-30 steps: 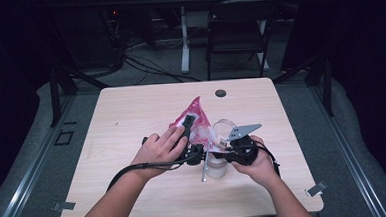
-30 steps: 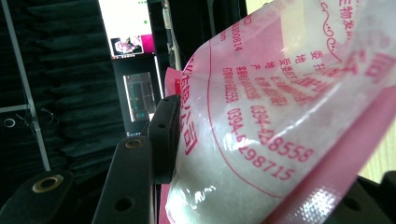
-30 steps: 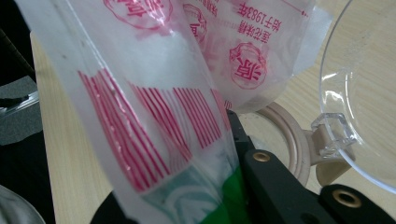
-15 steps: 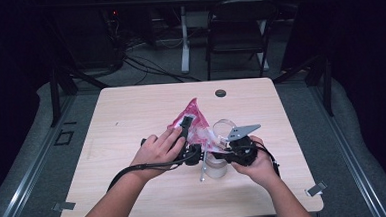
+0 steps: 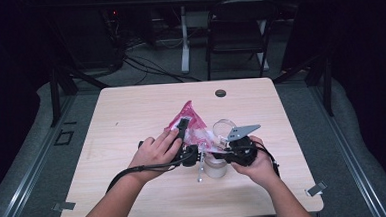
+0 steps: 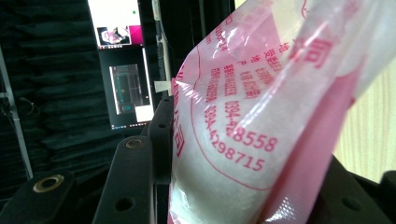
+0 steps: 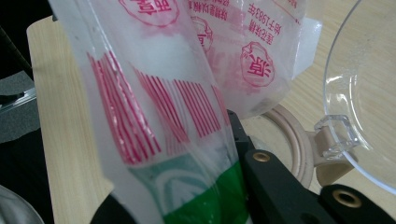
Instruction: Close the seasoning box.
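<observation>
The pale wooden surface carried a clear plastic jar with its round lid hinged open; above it hung a pink-printed transparent plastic bag of white grains; the left gripper and right gripper each clamped the bag.

High view overhead facing forward, both gripper views close, sharing pink bag

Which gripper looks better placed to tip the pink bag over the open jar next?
Probably the left gripper: it clamps the full end of the pink bag and can lift it. The right gripper pinches the end beside the jar, guiding it.
</observation>
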`<state>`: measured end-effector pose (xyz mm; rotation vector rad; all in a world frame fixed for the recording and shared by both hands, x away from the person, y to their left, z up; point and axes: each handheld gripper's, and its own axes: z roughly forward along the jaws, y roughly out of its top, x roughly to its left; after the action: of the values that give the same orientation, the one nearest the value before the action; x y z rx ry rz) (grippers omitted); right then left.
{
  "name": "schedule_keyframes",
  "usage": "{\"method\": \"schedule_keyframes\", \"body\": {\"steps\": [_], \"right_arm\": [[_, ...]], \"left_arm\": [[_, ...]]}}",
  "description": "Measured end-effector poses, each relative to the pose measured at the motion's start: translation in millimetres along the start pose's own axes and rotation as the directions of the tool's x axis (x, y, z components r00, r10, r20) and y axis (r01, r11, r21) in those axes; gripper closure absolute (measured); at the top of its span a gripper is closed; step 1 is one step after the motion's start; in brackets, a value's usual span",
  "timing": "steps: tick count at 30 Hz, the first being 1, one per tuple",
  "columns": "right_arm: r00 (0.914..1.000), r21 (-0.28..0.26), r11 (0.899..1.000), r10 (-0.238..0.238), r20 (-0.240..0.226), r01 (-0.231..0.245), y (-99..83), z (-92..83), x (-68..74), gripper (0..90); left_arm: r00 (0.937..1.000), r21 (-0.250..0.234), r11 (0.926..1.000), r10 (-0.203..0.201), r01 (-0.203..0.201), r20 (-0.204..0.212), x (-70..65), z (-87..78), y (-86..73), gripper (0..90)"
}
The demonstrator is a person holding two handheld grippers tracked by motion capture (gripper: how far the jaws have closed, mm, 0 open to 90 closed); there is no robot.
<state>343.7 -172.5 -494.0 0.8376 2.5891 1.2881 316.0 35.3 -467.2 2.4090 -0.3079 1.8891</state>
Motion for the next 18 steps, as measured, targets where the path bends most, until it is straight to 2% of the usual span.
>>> {"method": "schedule_keyframes", "body": {"steps": [1, 3, 6, 8, 11, 15, 18], "right_arm": [[1.0, 0.0, 1.0, 0.0, 0.001, 0.0, 0.0, 0.1, 0.2, 90.0], [1.0, 0.0, 1.0, 0.0, 0.003, 0.0, 0.1, 0.3, 0.6, 90.0], [1.0, -0.005, 1.0, 0.003, 0.005, -0.003, 0.2, 0.8, 1.0, 90.0], [1.0, -0.002, 1.0, -0.001, 0.007, 0.001, 0.4, 0.5, 0.9, 90.0], [1.0, -0.005, 1.0, -0.001, 0.005, 0.001, 0.4, 0.4, 1.2, 90.0], [0.9999, -0.005, 1.0, -0.003, 0.01, 0.003, 0.6, 0.5, 1.4, 90.0], [0.9999, -0.004, 1.0, -0.005, 0.01, 0.005, 0.8, 0.7, 1.6, 90.0]], "left_arm": [[0.9999, -0.003, 1.0, -0.001, 0.001, -0.013, -0.7, -0.3, -0.5, 59.5], [1.0, 0.003, 1.0, -0.004, 0.004, 0.003, -1.7, -0.1, -1.2, 59.4], [0.9999, 0.004, 0.9999, -0.011, 0.011, 0.006, -2.8, 0.0, -2.0, 59.3], [0.9998, -0.002, 0.9998, -0.019, 0.019, -0.01, -3.9, -0.2, -2.4, 59.1], [0.9996, -0.003, 0.9996, -0.026, 0.026, -0.01, -5.0, -0.1, -3.2, 59.0], [0.9997, 0.005, 0.9997, -0.023, 0.023, 0.008, -5.7, 0.1, -4.1, 58.9], [0.9996, 0.0, 0.9996, -0.03, 0.03, -0.005, -5.8, -0.1, -4.6, 58.8]]}}
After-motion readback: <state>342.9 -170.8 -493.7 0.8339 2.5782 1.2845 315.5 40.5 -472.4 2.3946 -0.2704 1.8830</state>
